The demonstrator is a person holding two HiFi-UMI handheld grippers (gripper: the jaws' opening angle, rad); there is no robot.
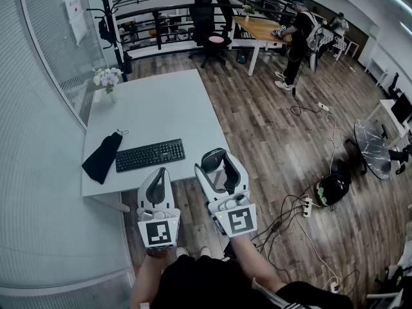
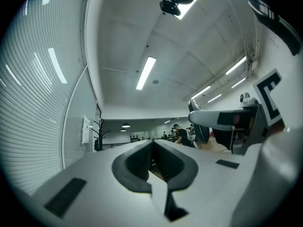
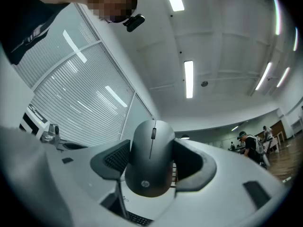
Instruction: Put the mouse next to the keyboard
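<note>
The person stands at the near edge of the white table (image 1: pixel 154 108) with a gripper in each hand. The right gripper (image 1: pixel 219 166) has the grey mouse (image 3: pixel 150 160) clamped between its dark pads, one pad pressing on each flank, so the jaws sit wide around it. The mouse's wheel end points away from the hand and up towards the ceiling lights. It is held up by the tabletop's near right corner, to the right of the black keyboard (image 1: pixel 150 155) and not touching it (how high above the surface, I can't tell).

The left gripper (image 1: pixel 161 172) is beside it, just off the near edge in front of the keyboard. Its jaw tips meet, with nothing caught between them.

The keyboard lies parallel to the near edge. A black cloth pouch (image 1: pixel 102 158) sits just beside its left end, at the near left corner. A small vase of flowers (image 1: pixel 107 79) stands at the far left corner. Beyond the table is a black office chair (image 1: pixel 206 18), and a person (image 1: pixel 299 40) stands at a wooden desk.
</note>
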